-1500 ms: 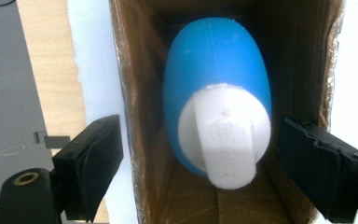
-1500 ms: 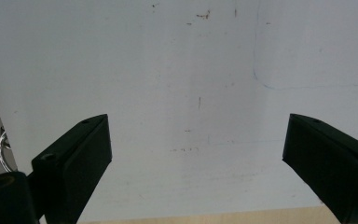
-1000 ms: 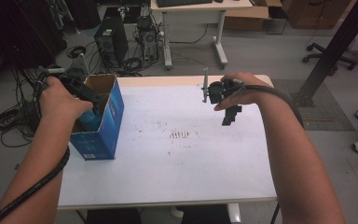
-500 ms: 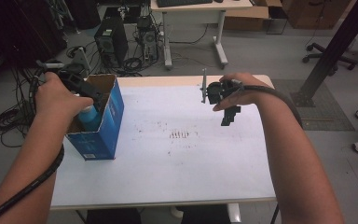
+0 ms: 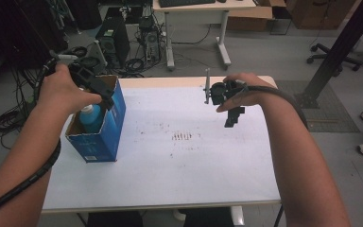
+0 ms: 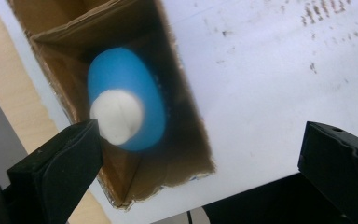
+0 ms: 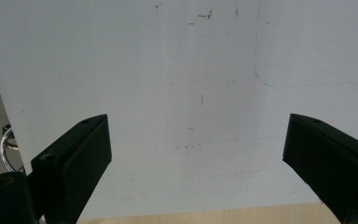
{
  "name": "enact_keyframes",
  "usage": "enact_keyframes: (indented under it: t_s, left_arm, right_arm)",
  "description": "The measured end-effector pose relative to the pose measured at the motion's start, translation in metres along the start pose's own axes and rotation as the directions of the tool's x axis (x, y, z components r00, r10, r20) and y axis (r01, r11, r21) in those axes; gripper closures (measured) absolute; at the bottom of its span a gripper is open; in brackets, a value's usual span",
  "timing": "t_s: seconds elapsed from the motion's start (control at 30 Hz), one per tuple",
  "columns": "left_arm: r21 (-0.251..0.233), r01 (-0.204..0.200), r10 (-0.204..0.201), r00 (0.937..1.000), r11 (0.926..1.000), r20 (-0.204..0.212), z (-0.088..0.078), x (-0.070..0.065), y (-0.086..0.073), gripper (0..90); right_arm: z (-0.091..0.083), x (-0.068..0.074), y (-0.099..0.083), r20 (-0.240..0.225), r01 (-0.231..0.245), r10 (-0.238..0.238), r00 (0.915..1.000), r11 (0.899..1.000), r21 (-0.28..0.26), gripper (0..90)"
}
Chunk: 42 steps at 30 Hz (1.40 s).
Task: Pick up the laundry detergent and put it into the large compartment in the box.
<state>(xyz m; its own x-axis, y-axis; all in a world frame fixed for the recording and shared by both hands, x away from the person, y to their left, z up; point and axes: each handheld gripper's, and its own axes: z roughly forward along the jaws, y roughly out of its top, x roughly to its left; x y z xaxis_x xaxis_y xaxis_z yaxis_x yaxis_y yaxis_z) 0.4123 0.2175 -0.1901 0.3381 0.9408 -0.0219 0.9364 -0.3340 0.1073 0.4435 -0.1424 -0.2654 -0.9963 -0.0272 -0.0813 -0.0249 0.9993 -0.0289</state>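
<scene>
blue bottle point(image 6: 125, 99) upright inside box point(image 6: 186, 154)

Your forearms are bare, with no sleeves reaching the wrists. Your left gripper point(image 5: 105, 97) is matte black, a thick ribbed black cable trailing back from it along your forearm, and seen from its own camera its two blocky jaws have flat, slanted faces. Your right gripper point(image 5: 230, 118) is black too, a thin grey rod standing beside its body, a small round hole near each jaw's top edge.
</scene>
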Motion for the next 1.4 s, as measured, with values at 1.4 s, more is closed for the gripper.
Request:
enact_keyframes:
  t_s: [1.4]
  left_arm:
    - [-0.001, -0.669, 0.652, 0.7247, 0.7434, 0.223, 0.005, -0.098, 0.022, 0.4]
  right_arm:
    - [0.002, -0.002, -0.002, -0.013, 0.028, -0.028, 0.9995, 1.0, 0.0, 7.5]
